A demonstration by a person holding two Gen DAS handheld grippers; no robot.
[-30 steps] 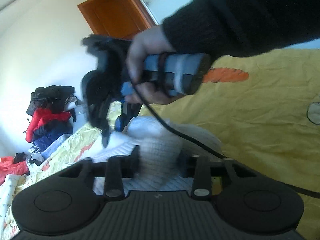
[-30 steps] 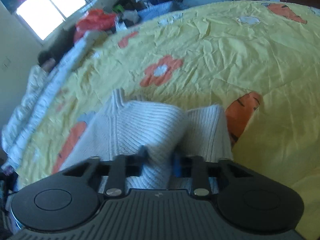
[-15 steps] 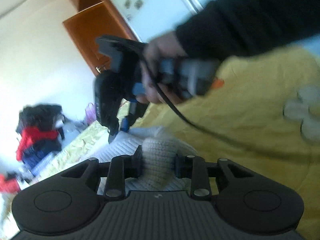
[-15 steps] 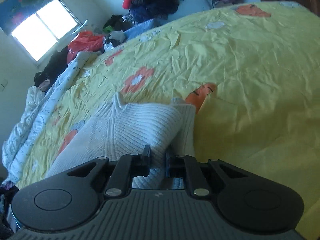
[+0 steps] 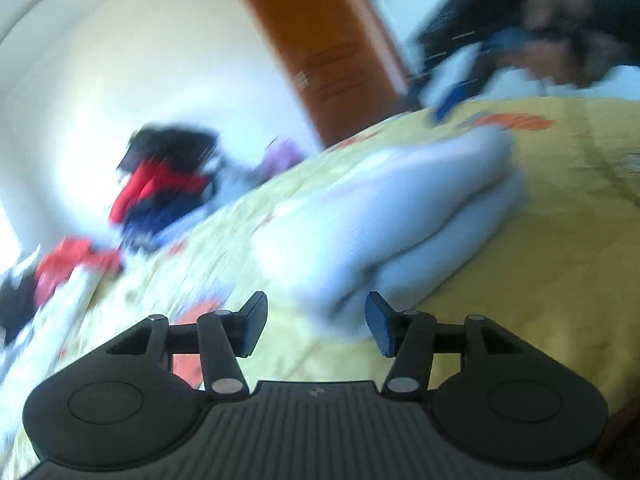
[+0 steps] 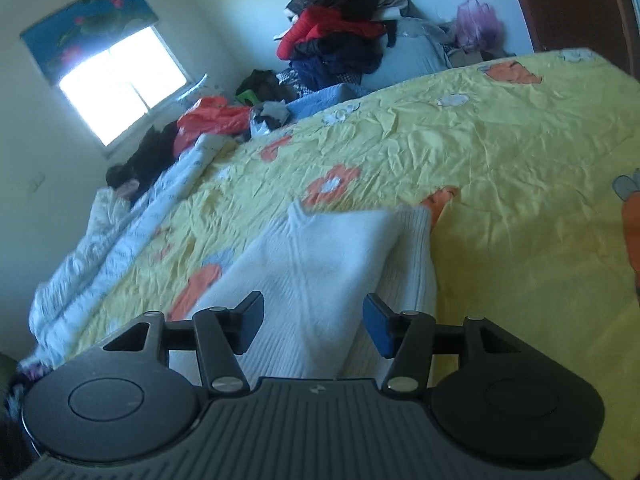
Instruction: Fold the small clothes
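Note:
A white ribbed knit garment (image 6: pixel 320 264) lies folded over itself on the yellow flowered bedsheet (image 6: pixel 500 168). It also shows, blurred, in the left wrist view (image 5: pixel 400 208). My right gripper (image 6: pixel 313 326) is open, jaws wide apart just above the garment's near part, holding nothing. My left gripper (image 5: pixel 316 326) is open and empty, just short of the garment's near edge. The right gripper and the hand holding it show blurred at the top right of the left wrist view (image 5: pixel 520 48).
A pile of red, dark and blue clothes (image 6: pixel 340 36) sits at the far side by the wall. A rumpled white quilt (image 6: pixel 120 240) lies along the bed's left edge. A brown wooden door (image 5: pixel 320 52) stands behind the bed. A window (image 6: pixel 120 84) is at the left.
Both grippers have let go of the white garment and opened. The garment now lies folded on the bed. Both grippers have pulled back and up; the left view swings fast and blurs.

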